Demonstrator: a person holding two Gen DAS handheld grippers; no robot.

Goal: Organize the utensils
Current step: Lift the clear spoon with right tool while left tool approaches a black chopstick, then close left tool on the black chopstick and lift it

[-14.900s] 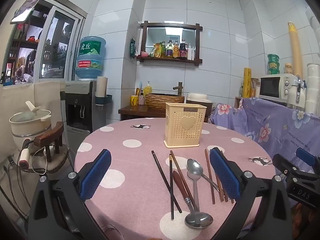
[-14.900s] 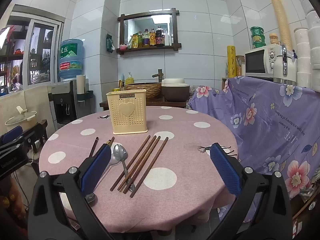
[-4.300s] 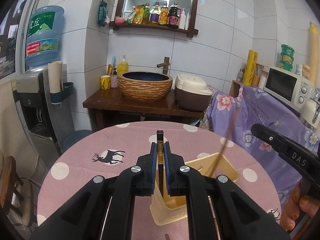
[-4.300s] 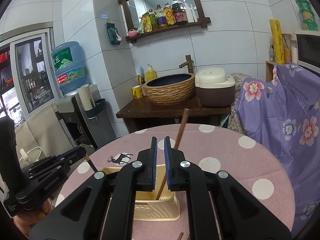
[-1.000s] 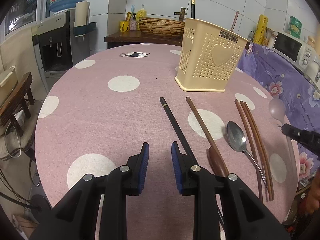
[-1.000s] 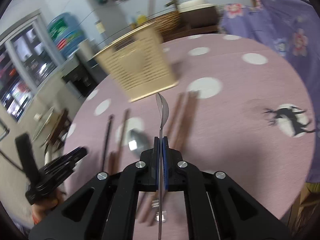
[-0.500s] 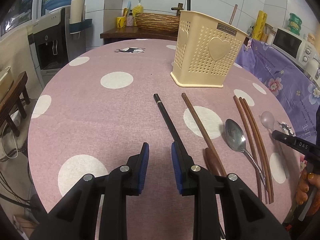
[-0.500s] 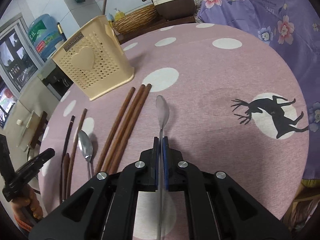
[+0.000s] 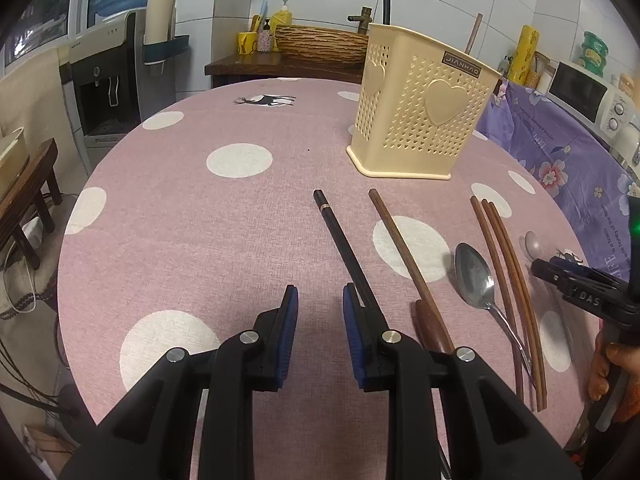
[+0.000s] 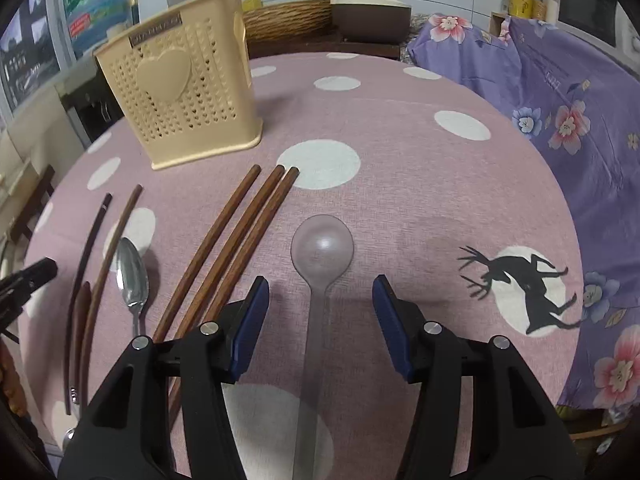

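A cream perforated utensil holder [image 9: 420, 112] stands on the pink dotted table and shows in the right wrist view too [image 10: 180, 92]; two chopsticks stick up from it. My right gripper [image 10: 320, 312] is open, and a matte steel spoon [image 10: 322, 256] lies flat on the cloth between its fingers. Three brown chopsticks [image 10: 240, 240] lie left of it, then a shiny spoon [image 10: 132, 272]. My left gripper [image 9: 316, 320] is open and empty, with a black chopstick [image 9: 344, 248] beside its right finger and a brown chopstick [image 9: 404, 248] further right.
A dark wooden-handled utensil [image 9: 430, 324] lies by the left gripper's right finger. Purple flowered cloth [image 10: 560, 92] covers furniture to the right. A water dispenser [image 9: 108, 80] and a low stool [image 9: 24, 188] stand left of the table [image 9: 200, 208].
My right gripper has opened and let go of the matte spoon, which now lies on the table. My left gripper has barely moved.
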